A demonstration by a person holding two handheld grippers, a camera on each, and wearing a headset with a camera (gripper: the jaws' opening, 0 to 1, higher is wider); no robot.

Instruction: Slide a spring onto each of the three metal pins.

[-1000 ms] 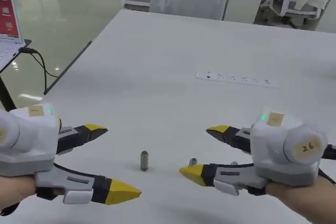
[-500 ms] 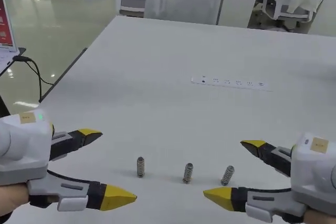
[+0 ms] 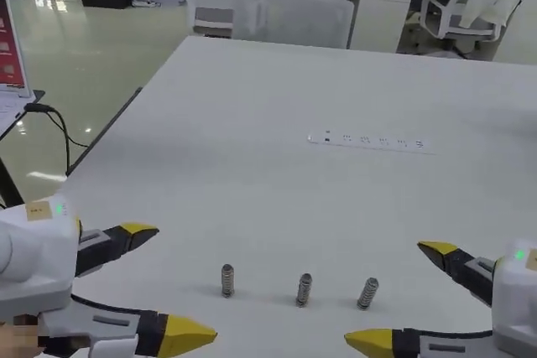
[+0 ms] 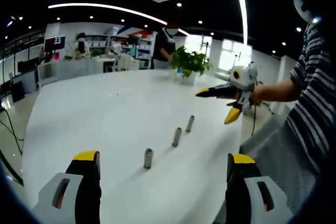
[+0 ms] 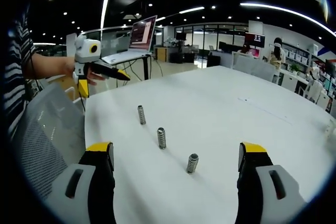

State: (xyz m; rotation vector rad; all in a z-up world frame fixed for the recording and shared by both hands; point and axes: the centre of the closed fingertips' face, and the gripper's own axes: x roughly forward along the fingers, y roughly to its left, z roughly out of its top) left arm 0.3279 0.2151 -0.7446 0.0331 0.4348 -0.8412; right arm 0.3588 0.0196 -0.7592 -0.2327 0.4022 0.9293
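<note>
- Springs, three in a row, stand on the near part of the white table, between the two grippers and touched by neither.
- The left gripper hangs at near left, its yellow-tipped jaws spread wide with nothing between them.
- The right gripper mirrors it at near right, jaws likewise wide apart and empty.
- The left and middle coils stand upright, while the right spring leans a little. No bare pin can be made out, so the pins are presumably inside the coils.
- On that showing, all three springs are on and the task looks done or nearly so. The one move it may call for is a light touch to seat the leaning spring without knocking it over.
- Farther out, a white power strip lies on the far right of the table. A grey chair stands beyond the far edge, and a laptop sits off to the left.
- A tan sticker on the left gripper's body and the laptop's red screen are too small to read.
</note>
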